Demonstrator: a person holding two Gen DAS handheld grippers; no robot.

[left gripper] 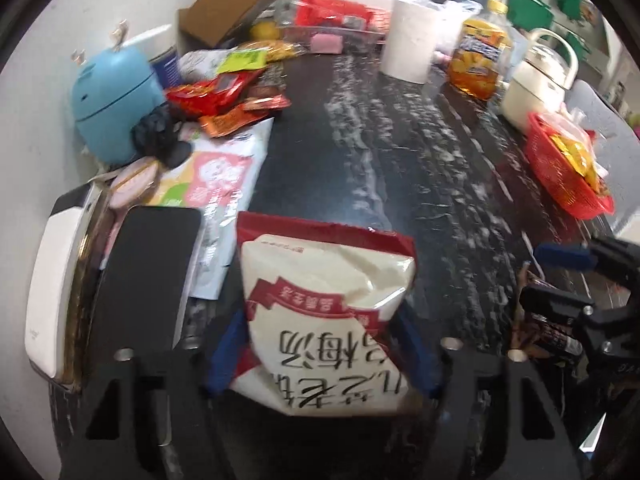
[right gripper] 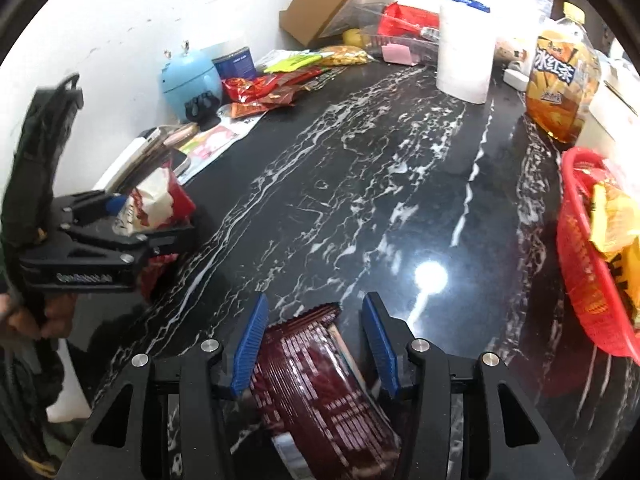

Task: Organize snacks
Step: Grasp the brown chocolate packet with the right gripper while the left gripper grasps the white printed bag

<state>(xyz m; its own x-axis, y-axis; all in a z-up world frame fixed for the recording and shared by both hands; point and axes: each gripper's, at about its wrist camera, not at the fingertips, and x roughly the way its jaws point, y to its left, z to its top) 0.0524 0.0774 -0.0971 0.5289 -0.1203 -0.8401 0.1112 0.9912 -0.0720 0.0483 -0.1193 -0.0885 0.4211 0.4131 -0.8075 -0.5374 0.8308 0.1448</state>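
White snack bag [left gripper: 324, 320] sits squeezed in the left hand-held gripper [left gripper: 320, 356]; right hand-held gripper [right gripper: 316, 344] pinches a dark red packet [right gripper: 320, 392]. Carry both gently to the red basket [right gripper: 576, 248].

Left gripper [left gripper: 320, 344] jaws clamp white-red snack bag [left gripper: 324, 320]; red basket [left gripper: 560, 184] right.

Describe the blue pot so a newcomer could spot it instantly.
Start at the black marble counter and follow it to the white wall on the left. The blue pot stands against that wall, beside a dark blue can and behind the red snack packs. It is the only round, pale blue thing there.
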